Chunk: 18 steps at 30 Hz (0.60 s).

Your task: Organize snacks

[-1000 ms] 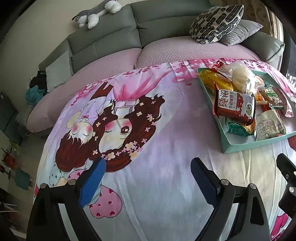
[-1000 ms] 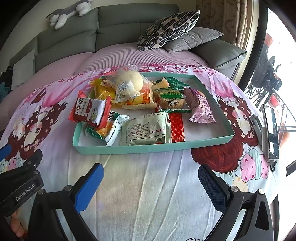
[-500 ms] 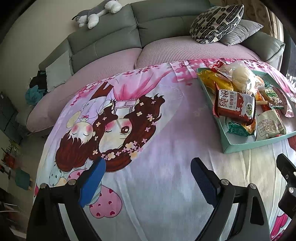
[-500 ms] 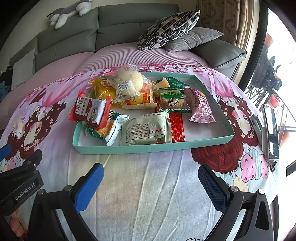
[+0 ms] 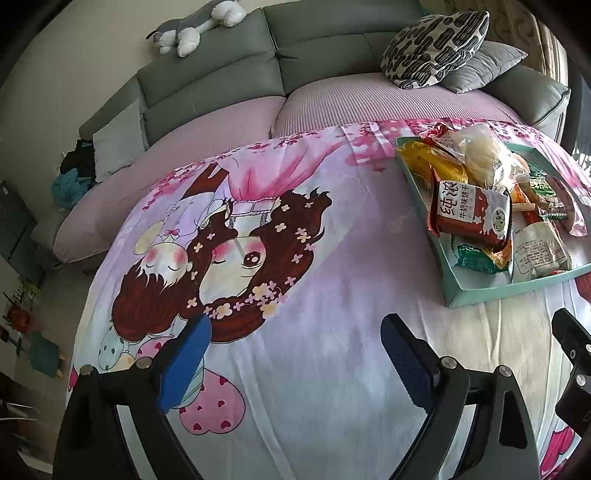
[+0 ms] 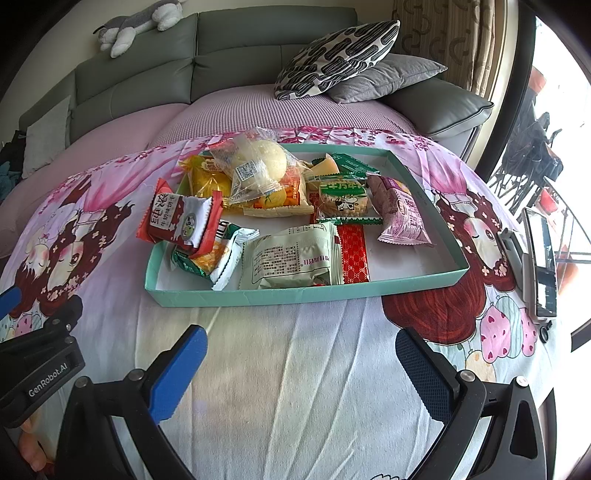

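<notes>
1. Left wrist view: the left gripper (image 5: 291, 354) hangs released, its 2 blue-padded fingers (image 5: 184, 365) spread wide with nothing between them, over a cartoon-print sheet (image 5: 295, 236) that covers the bench.
2. At the right edge sits a shallow teal tray (image 5: 476, 293), well apart from the gripper. It holds a heap of snacks: a red and white biscuit packet (image 5: 469, 214) leaning over its left rim, a yellow packet (image 5: 428, 162) and a clear-wrapped bun (image 5: 480, 155) toward the back, a green packet (image 5: 474, 254) and a pale green packet (image 5: 539, 251) near the front.
3. Part of the right gripper's black frame shows at the lower right edge.
4. Behind the bench stands a grey sofa (image 5: 317, 48) with a plush toy (image 5: 195, 26) on its back and a patterned cushion (image 5: 436, 48).
5. Right wrist view: the right gripper (image 6: 301, 363) is also released, its fingers (image 6: 177, 373) wide apart and empty, just short of the teal tray (image 6: 295, 295).
6. All snacks lie inside the tray or overhang it. The red and white biscuit packet (image 6: 181, 221) juts over the left rim; the bun (image 6: 258, 166) tops the back pile over the yellow packet (image 6: 207, 177).
7. The pale green packet (image 6: 295, 258) lies at the front centre beside a red strip packet (image 6: 354, 251), with a purple packet (image 6: 402, 212) to the right and a round green cookie packet (image 6: 343, 195) behind.
8. The right part of the tray floor is bare.
9. A phone on a stand (image 6: 541, 266) rests at the right edge of the bench.
</notes>
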Available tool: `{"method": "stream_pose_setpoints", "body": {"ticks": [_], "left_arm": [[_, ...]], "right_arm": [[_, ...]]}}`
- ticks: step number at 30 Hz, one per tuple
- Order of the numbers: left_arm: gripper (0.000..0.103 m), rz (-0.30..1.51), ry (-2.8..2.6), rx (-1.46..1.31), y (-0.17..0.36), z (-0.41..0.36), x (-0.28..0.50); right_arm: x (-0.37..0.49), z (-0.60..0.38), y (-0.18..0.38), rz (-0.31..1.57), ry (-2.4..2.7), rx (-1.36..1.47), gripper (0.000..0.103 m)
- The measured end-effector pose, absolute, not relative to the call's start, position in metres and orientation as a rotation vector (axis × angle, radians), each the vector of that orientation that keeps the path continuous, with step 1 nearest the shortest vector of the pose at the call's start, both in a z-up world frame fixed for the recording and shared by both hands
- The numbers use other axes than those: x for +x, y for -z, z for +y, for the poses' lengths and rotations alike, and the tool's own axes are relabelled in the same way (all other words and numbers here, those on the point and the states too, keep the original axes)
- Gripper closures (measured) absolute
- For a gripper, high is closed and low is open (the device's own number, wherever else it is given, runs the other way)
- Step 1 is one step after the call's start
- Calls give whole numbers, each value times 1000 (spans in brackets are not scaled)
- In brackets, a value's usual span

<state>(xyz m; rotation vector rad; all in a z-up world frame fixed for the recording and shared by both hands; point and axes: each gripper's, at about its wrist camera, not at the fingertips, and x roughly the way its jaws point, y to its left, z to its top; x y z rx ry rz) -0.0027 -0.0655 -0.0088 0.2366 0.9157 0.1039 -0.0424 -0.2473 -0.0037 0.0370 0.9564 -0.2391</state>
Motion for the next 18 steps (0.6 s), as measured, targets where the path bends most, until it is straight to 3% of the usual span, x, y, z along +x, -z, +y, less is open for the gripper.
{"method": "stream_pose_setpoints", "body": {"ticks": [18], "left_arm": [[10, 916, -112, 235, 9, -66, -3]], "right_arm": [[-42, -248, 5, 963, 237, 40, 0]]}}
